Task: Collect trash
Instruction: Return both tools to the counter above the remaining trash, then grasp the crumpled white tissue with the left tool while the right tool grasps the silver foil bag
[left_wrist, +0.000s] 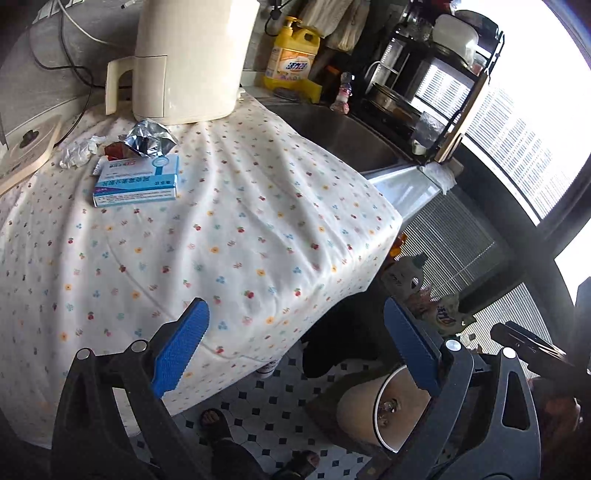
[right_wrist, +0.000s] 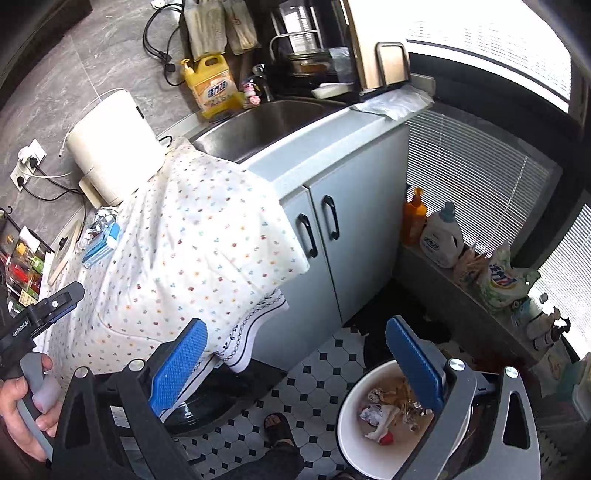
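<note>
- Left gripper (left_wrist: 295, 347) hangs over the near edge of the table (left_wrist: 236, 236), fingers (left_wrist: 181, 347) spread wide, nothing between them.
- Right gripper (right_wrist: 297, 363) hovers above the white trash bin (right_wrist: 351, 435) on the tiled floor at lower right, fingers (right_wrist: 179, 363) spread, empty.
- The bin holds crumpled paper and foil scraps (right_wrist: 388, 410).
- On the floral cloth, upper left: a blue-and-white medicine box (left_wrist: 137, 180), crumpled foil wrapper (left_wrist: 149, 138) and a white tissue wad (left_wrist: 79, 151) just beside it.

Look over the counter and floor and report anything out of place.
Trash still sits on the floral cloth beside the cream appliance: crumpled foil wrapper, wadded tissue and blue-and-white box. The cloth is rumpled and hangs over the counter edge. The bin already holds scraps.
</note>
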